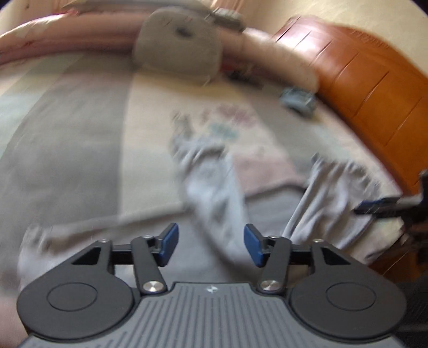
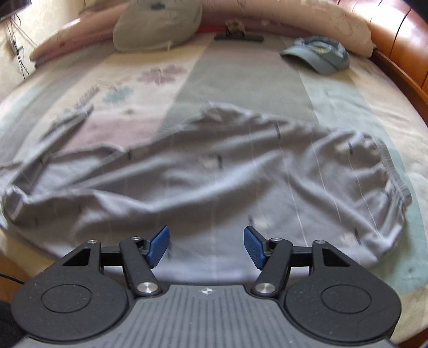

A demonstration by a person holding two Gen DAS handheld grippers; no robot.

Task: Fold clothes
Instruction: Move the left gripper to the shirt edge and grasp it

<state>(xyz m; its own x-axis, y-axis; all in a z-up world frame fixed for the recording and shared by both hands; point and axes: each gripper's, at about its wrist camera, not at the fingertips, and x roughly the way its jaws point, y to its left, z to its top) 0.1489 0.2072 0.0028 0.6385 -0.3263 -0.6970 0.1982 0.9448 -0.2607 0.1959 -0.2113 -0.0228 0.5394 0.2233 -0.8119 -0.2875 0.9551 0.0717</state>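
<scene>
Both claws hang above the bed (image 2: pixel 240 88) with their blue pads spread wide, holding nothing. The left claw (image 1: pixel 211 245) looks down on the grey garment (image 1: pixel 214 187); that view is blurred, but what seem to be trouser legs run away from the near edge. The right claw (image 2: pixel 206 246) hovers over the same garment (image 2: pixel 214 182), rumpled across the near half of the bed. A blue cap (image 2: pixel 318 55) lies near the far right corner, a grey pillow (image 2: pixel 157 25) at the far edge.

No readable txt, labels or nos. in either view; only a small white emblem on ea. tongs body (image 2: pixel 206 291), and the cap's (image 2: pixel 318 53) front mark is too blurred.
</scene>
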